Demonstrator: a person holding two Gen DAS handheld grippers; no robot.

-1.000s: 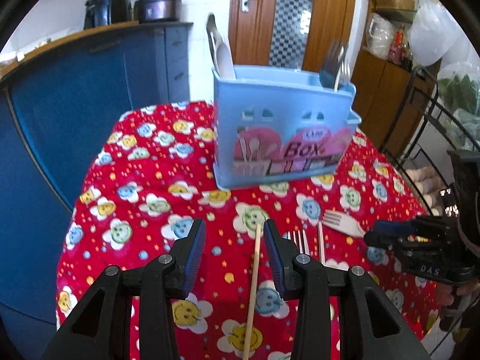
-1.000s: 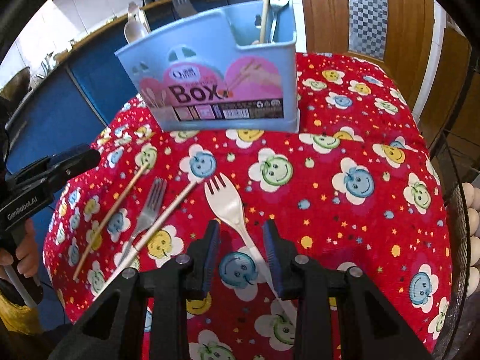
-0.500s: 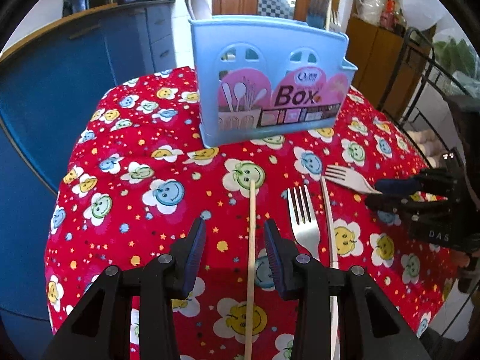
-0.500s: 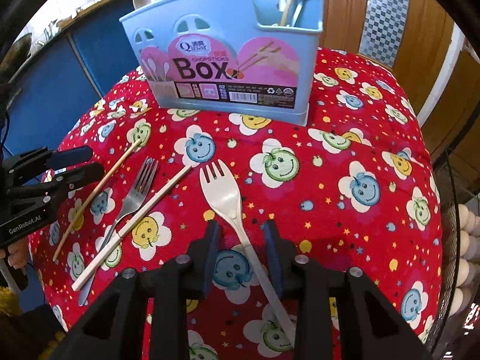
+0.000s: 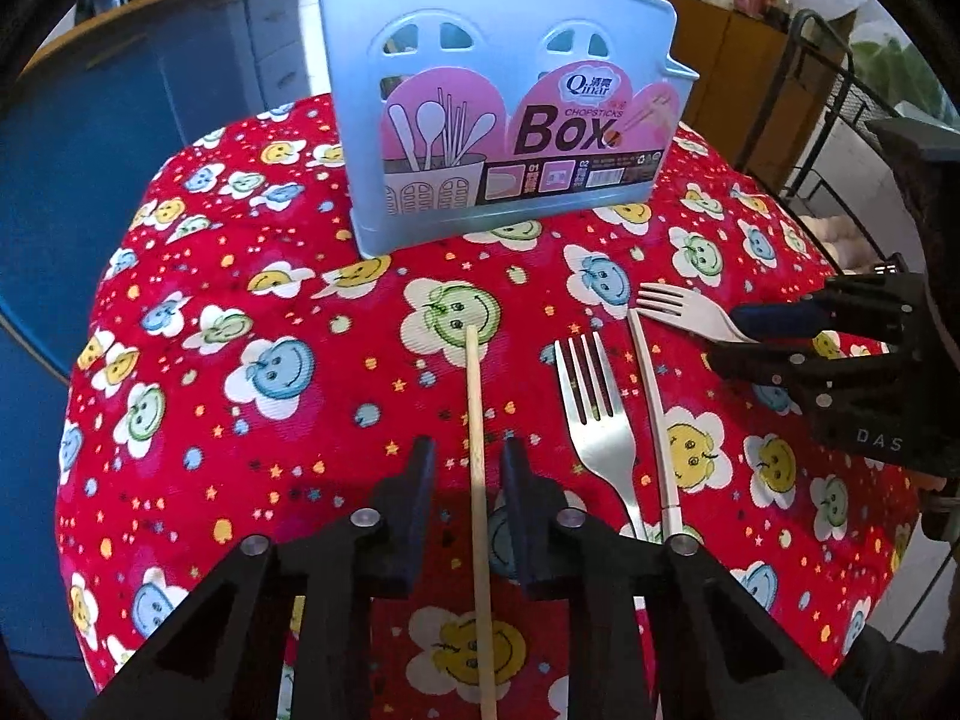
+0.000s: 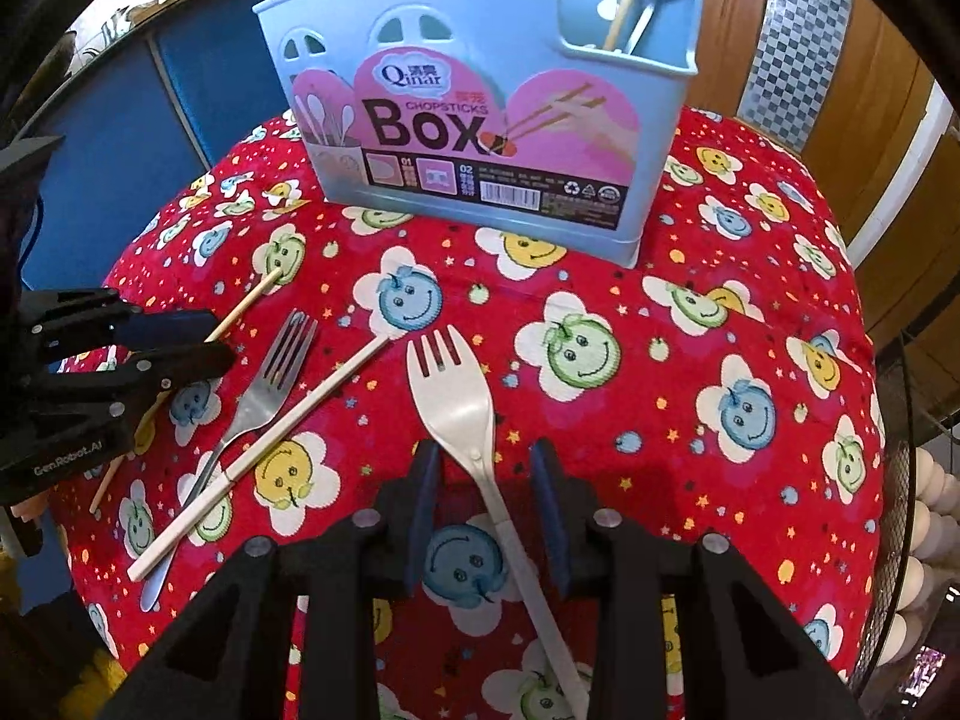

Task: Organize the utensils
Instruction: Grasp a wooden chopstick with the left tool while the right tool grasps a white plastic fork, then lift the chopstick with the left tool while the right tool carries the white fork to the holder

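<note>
A wooden chopstick [image 5: 476,408] lies on the red flowered tablecloth [image 5: 300,420], running between the fingers of my left gripper [image 5: 467,468]. Its jaws are closing, and a small gap still shows on each side of the stick. My right gripper [image 6: 485,468] is open and straddles the neck of a white plastic fork [image 6: 450,396] without pressing it. Between the two lie a metal fork [image 5: 594,414] and a white chopstick [image 5: 651,396]. The blue utensil box [image 5: 498,120] stands behind them, holding a fork and a chopstick [image 6: 624,6].
A blue cabinet [image 5: 120,120] stands to the left of the table. A wire rack with eggs [image 6: 924,516] is close on the right, and a wooden door [image 6: 888,90] is behind. The cloth drops off at the table's near edge.
My left gripper has come down closer to the wooden chopstick and its jaws have narrowed around it. The right gripper stays over the white fork, tilted a little more downward.
</note>
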